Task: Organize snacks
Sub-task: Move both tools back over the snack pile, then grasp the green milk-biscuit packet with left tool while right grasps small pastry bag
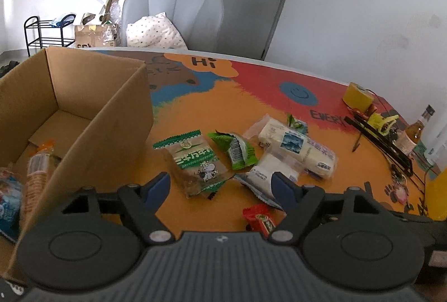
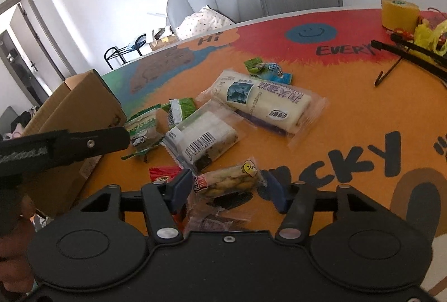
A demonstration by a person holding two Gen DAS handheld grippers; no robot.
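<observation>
The clear snack packet [image 2: 227, 180] with the bear sticker is lying on the worktop [image 2: 349, 117] between the fingers of the right gripper [image 2: 227, 189], whose jaws are standing apart around it, the pads seemingly not yet pressing. If they are closing off-centre, the slippery film could squirt out or crumple. The left gripper [image 1: 220, 186] is hanging open and empty above the green milk-snack packet [image 1: 195, 159], just beside the cardboard box [image 1: 92, 117]. Lowering carelessly, it could snag the neighbouring white wrapper [image 1: 265, 176] or knock the box wall.
</observation>
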